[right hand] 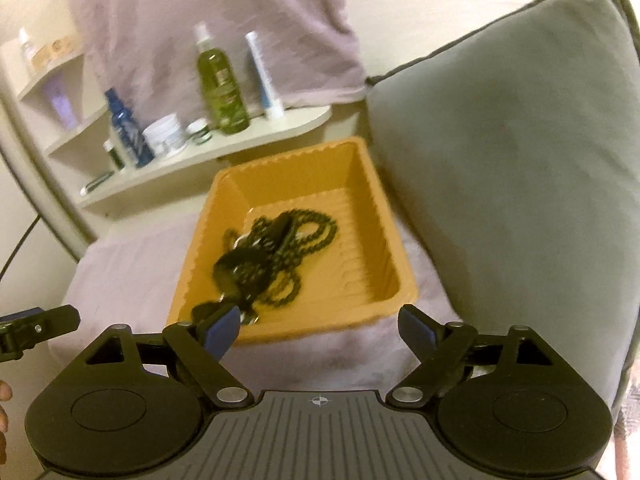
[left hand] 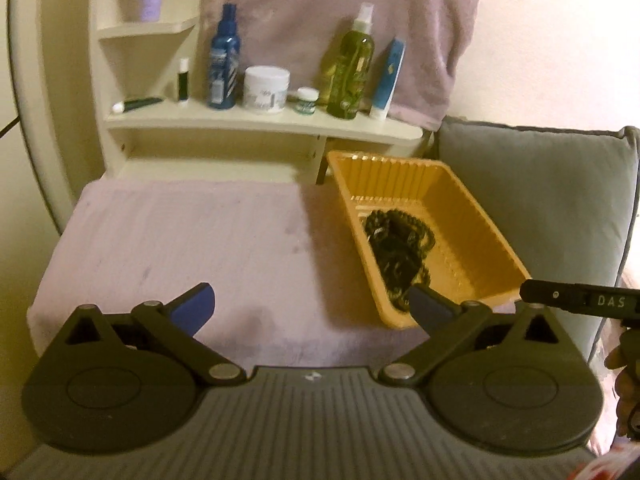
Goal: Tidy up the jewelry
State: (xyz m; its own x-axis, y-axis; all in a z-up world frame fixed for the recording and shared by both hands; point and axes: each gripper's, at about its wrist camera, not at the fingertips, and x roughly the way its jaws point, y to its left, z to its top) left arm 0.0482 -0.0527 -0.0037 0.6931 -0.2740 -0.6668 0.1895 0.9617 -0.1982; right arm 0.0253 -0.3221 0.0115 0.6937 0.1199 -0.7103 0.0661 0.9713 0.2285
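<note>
An orange plastic tray (left hand: 478, 220) (right hand: 370, 200) rests on a pale lilac towel (left hand: 180, 240) (right hand: 132, 276). Inside it lies a tangle of dark beaded necklaces (left hand: 400, 248) (right hand: 272, 256). My left gripper (left hand: 312, 304) is open wide over the towel, its right fingertip (left hand: 430, 306) in front of the tray's near corner, nothing between the jaws. My right gripper (right hand: 320, 328) is open too, just short of the tray's near rim, holding nothing. Part of each gripper shows at the edge of the other's view.
A cream shelf (left hand: 256, 118) behind the towel carries a blue bottle (left hand: 224, 60), a white jar (left hand: 266, 90), a green spray bottle (left hand: 352, 68) and a white-and-blue tube (left hand: 388, 80). A grey cushion (left hand: 536, 200) (right hand: 500, 180) stands right of the tray. A hand (left hand: 624, 380) shows at far right.
</note>
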